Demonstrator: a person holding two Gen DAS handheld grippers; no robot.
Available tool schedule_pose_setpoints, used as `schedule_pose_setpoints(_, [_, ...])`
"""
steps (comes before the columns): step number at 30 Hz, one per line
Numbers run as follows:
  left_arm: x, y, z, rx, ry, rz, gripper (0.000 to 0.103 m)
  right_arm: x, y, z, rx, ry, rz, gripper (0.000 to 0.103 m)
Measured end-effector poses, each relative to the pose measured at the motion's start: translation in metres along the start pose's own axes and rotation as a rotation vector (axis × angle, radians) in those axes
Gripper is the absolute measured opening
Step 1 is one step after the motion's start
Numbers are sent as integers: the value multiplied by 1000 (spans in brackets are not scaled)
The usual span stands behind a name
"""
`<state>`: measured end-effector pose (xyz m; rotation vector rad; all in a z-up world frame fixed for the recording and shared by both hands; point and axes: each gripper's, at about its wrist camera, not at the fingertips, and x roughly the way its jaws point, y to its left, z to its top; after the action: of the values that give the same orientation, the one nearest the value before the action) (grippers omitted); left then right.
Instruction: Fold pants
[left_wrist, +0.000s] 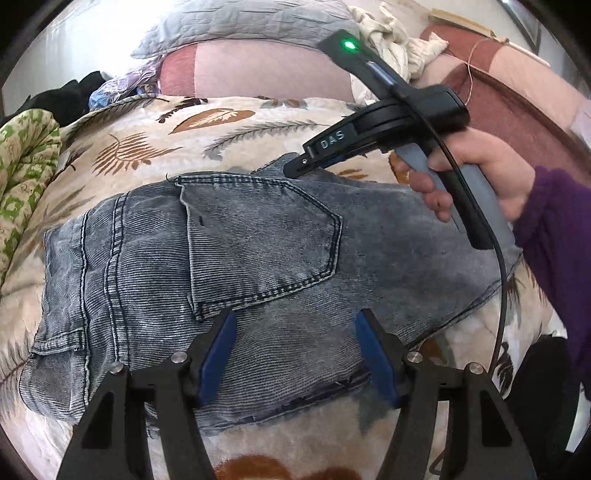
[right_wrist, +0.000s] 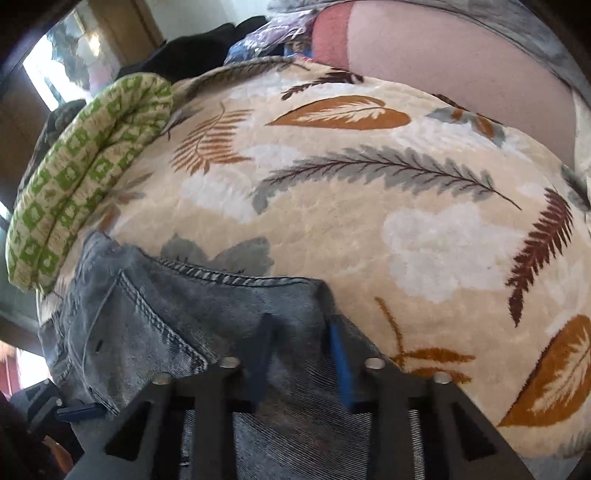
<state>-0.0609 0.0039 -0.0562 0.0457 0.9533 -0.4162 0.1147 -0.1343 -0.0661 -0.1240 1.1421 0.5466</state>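
Observation:
Grey-blue jeans (left_wrist: 236, 258) lie folded on a leaf-print blanket (left_wrist: 221, 122), back pocket up. My left gripper (left_wrist: 295, 325) is open just above the near part of the jeans, empty. My right gripper (left_wrist: 295, 170) is seen from the side at the far edge of the jeans, held by a hand in a purple sleeve. In the right wrist view the right gripper (right_wrist: 301, 332) stands partly open over the jeans (right_wrist: 184, 325) edge, fingers low on the denim with nothing pinched between them.
A rolled green-patterned cloth (left_wrist: 22, 177) lies at the left. Pink pillows (left_wrist: 258, 70), a grey quilt (left_wrist: 240, 22) and crumpled white cloth (left_wrist: 391, 33) lie behind. Dark clothes (left_wrist: 70, 96) sit at the far left. The right gripper's cable (left_wrist: 498, 280) hangs over the jeans' right end.

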Motion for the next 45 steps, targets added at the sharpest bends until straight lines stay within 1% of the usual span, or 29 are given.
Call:
schedule_pose_setpoints(3, [1, 0, 0, 13, 3, 6, 68, 2, 7, 3, -14, -2, -40, 19])
schedule_pose_setpoints(4, [0, 0, -1, 15, 4, 5, 68, 1, 7, 4, -2, -12, -47, 18])
schedule_pose_setpoints(5, [0, 0, -1, 15, 4, 4, 68, -1, 5, 6, 11, -27, -51, 15])
schedule_pose_setpoints(6, [0, 0, -1, 16, 4, 3, 68, -2, 4, 8, 24, -41, -55, 14])
schedule_pose_setpoints(7, [0, 0, -1, 17, 5, 2, 68, -3, 1, 11, 39, -53, -59, 11])
schedule_pose_setpoints(9, [0, 0, -1, 20, 5, -2, 68, -1, -5, 14, 66, -64, -63, 9])
schedule_pose_setpoints(12, [0, 1, -2, 28, 9, -6, 68, 14, -10, 13, 92, -25, -59, 9])
schedule_pose_setpoints(14, [0, 1, -2, 38, 11, -4, 68, 19, -10, 11, 90, -27, -61, 9])
schedule_pose_setpoints(17, [-1, -2, -4, 56, 9, 1, 68, 8, -15, 8, 133, -55, -25, 10])
schedule_pose_setpoints(19, [-1, -2, -4, 61, 7, 2, 68, -9, -18, 4, 149, -91, -9, 10])
schedule_pose_setpoints(22, [-1, -1, -4, 52, 4, 0, 68, -40, -20, -7, 154, -148, -12, 11])
schedule_pose_setpoints(24, [-2, -1, -3, 44, -1, -1, 68, -64, -26, -22, 183, -181, -13, 13])
schedule_pose_setpoints(25, [-2, 0, -3, 39, -4, -1, 68, -77, -30, -32, 197, -194, -19, 19])
schedule_pose_setpoints(26, [-2, 0, -3, 30, -7, -3, 68, -87, -34, -39, 210, -207, -26, 31])
schedule_pose_setpoints(27, [-2, 1, -2, 20, -10, -6, 68, -101, -40, -52, 232, -228, -37, 46])
schedule_pose_setpoints(29, [-4, 4, -1, -2, -21, -15, 68, -125, -53, -77, 288, -267, -63, 59])
schedule_pose_setpoints(32, [-5, 7, 1, -37, -38, -28, 68, -162, -76, -122, 380, -332, -79, 59])
schedule_pose_setpoints(34, [-6, 7, 3, -56, -57, -30, 68, -184, -90, -150, 436, -380, -107, 59])
schedule_pose_setpoints(36, [-10, 8, 5, -69, -92, -19, 68, -205, -101, -179, 507, -447, -114, 62])
schedule_pose_setpoints(37, [-12, 8, 6, -70, -110, -5, 68, -216, -106, -197, 551, -489, -136, 65])
schedule_pose_setpoints(39, [-15, 6, 6, -59, -141, 25, 68, -229, -111, -221, 604, -537, -174, 66])
schedule_pose_setpoints(41, [-20, 3, 7, -37, -177, 63, 68, -239, -117, -248, 669, -584, -170, 66])
schedule_pose_setpoints(43, [-23, -1, 6, -7, -206, 94, 69, -248, -122, -273, 725, -627, -167, 69])
schedule_pose_setpoints(45, [-23, -6, 5, 20, -220, 121, 78, -254, -127, -299, 785, -673, -179, 72])
